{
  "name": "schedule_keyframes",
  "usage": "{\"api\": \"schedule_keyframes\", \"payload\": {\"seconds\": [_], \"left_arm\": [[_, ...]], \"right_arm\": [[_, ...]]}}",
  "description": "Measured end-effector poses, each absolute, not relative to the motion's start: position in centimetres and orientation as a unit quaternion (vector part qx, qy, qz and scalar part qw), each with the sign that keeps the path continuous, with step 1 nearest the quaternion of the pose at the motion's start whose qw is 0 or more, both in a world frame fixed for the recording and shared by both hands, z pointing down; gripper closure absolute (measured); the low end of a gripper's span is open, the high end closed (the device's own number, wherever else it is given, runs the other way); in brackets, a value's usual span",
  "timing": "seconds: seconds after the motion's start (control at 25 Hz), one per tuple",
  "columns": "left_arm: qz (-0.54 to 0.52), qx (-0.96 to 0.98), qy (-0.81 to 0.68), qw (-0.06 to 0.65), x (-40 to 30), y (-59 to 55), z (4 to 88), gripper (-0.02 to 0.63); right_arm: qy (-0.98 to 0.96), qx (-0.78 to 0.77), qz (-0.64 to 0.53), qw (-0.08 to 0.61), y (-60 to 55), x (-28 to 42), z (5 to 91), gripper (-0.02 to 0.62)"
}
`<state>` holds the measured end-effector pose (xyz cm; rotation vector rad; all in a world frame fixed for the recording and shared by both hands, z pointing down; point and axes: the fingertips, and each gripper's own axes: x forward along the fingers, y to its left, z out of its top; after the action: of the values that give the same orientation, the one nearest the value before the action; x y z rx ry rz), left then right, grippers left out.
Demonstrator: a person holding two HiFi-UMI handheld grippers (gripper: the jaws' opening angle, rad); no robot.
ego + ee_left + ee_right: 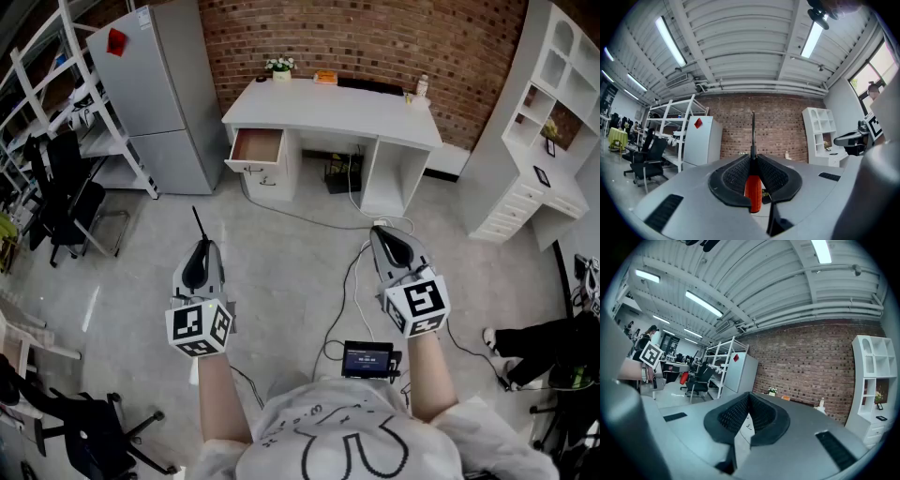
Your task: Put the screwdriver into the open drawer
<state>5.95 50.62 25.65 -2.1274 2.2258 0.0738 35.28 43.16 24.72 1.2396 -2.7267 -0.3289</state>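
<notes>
My left gripper (200, 251) is shut on a screwdriver (753, 185) with a red handle; its dark shaft (198, 223) sticks out forward past the jaws. My right gripper (385, 242) is shut with nothing between its pads (736, 413). Both are held above the grey floor, well short of the white desk (333, 111). The desk's left drawer (257, 147) is pulled open and shows a bare brownish inside.
A grey fridge (159, 94) stands left of the desk, with white racks (66, 84) and black office chairs (61, 202) further left. White shelving (548, 112) lines the right wall. Cables (342, 281) run across the floor to a small device (367, 359).
</notes>
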Motion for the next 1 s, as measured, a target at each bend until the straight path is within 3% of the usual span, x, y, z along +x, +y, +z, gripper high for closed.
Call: {"api": "schedule_keyframes", "payload": {"seconds": [0.4,1.0], "left_arm": [[0.023,-0.695,0.718,0.028,7.4,48.2,26.2,0.548],[0.013,-0.712,0.702,0.022,1.1,36.2,27.7,0.548]], "right_arm": [[-0.902,0.419,-0.096,0.052,40.8,37.1,25.2,0.577],[-0.898,0.425,-0.096,0.057,30.7,30.3,27.1,0.575]]}}
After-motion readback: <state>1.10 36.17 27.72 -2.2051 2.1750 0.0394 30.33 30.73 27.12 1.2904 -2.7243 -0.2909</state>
